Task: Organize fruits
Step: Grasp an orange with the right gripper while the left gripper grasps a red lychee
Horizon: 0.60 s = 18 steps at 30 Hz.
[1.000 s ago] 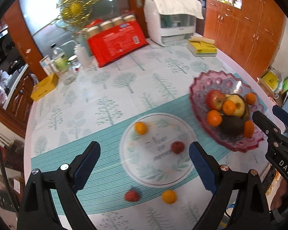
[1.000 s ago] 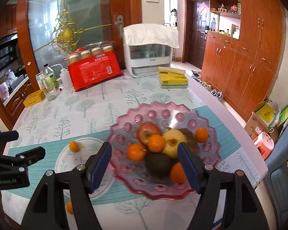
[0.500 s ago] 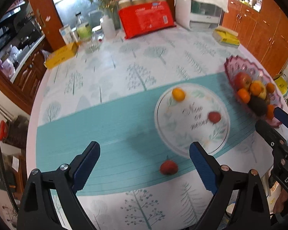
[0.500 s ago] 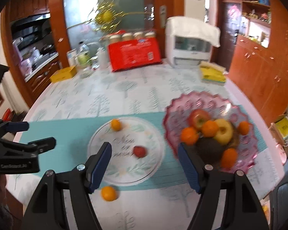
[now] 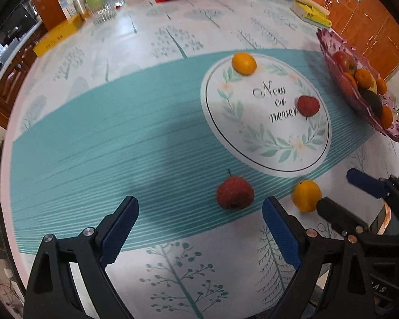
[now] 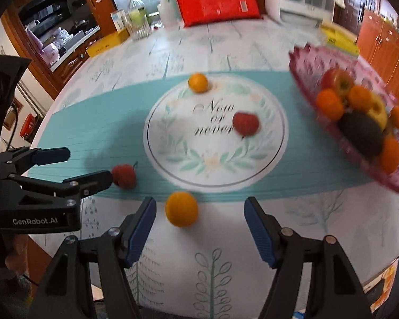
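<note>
Both tools point steeply down at the near edge of the tabletop point(image 5: 66, 122), which wears a white cloth printed with trees and a teal band across it.

The left tool point(image 5: 199, 235) stands wide open with nothing between its blue pads. A red fruit point(image 5: 235, 192) lies on the teal band just ahead of it, nearer the right-hand pad, and untouched. In the right wrist view the same red fruit point(image 6: 124, 176) sits just beside the tip of the left tool's nearer finger; I cannot tell whether they touch.

The right tool point(image 6: 200, 230) is partly open and its jaws have just been closing. An orange point(image 6: 181, 209) lies on the white cloth ahead of the gap, closer to the left-hand pad, and neither pad presses on it. From the left wrist view this orange point(image 5: 306, 195) lies at the tip of the right tool's dark finger.

A round printed circle point(image 5: 266, 143) reading "Now or never" carries two more fruits: a second orange point(image 5: 244, 63) at its far rim and a second red fruit point(image 5: 308, 105) beside the lettering.

To the right a pink scalloped bowl point(image 6: 304, 61) holds an apple, several oranges, a yellow fruit and a dark avocado-like one; it is blurred in the right wrist view.

At the far side stand a red packet point(image 6: 218, 1), a bottle point(image 6: 137, 10) and a yellow box point(image 5: 57, 38).
</note>
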### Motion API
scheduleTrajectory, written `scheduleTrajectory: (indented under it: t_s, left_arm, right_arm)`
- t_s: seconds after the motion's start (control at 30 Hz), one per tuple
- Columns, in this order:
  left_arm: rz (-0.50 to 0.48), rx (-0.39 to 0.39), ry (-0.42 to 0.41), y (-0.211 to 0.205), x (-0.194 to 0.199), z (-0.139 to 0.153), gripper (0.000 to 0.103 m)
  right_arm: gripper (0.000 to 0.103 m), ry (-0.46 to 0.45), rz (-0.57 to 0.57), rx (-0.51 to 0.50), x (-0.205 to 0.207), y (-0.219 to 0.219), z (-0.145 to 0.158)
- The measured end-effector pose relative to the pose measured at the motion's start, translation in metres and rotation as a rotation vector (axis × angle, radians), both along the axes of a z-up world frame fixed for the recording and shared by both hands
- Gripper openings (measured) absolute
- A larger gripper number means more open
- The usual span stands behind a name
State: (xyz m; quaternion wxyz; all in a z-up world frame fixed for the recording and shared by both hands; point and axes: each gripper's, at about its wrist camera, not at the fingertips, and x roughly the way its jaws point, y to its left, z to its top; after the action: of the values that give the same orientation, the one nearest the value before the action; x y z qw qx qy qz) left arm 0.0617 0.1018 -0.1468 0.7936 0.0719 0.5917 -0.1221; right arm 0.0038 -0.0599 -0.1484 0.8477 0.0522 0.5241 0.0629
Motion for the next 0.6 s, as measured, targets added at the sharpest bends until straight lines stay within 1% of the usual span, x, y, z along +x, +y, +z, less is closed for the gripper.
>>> scheduleTrajectory:
  t_s: [0.17,0.3,0.33,0.47,0.53,0.57,0.6]
  left_arm:
    - [-0.004,-0.019,0.024,-0.006,0.004,-0.013,0.093]
    - [-0.012,-0.024,0.027,-0.011,0.005,-0.017,0.092]
    - [-0.016,-0.025,0.028,-0.011,0.006,-0.019,0.087]
    - [-0.04,-0.026,0.041,-0.016,0.007,-0.023,0.076]
    - [-0.053,-0.027,0.047,-0.019,0.006,-0.025,0.064]
    - [-0.062,-0.026,0.051,-0.021,0.005,-0.026,0.061]
    - [-0.067,-0.026,0.054,-0.023,0.005,-0.027,0.055]
  right_arm:
    - [0.061,0.026,0.004,0.011,0.001,0.004,-0.013]
    - [0.051,0.036,0.02,0.012,0.002,0.009,-0.02]
    - [0.049,0.038,0.026,0.012,0.002,0.01,-0.021]
    - [0.043,0.038,0.042,0.004,0.003,0.016,-0.023]
    - [0.04,0.036,0.048,-0.001,0.004,0.017,-0.024]
    - [0.039,0.036,0.051,-0.002,0.005,0.018,-0.024]
    - [0.038,0.036,0.052,-0.003,0.005,0.018,-0.024]
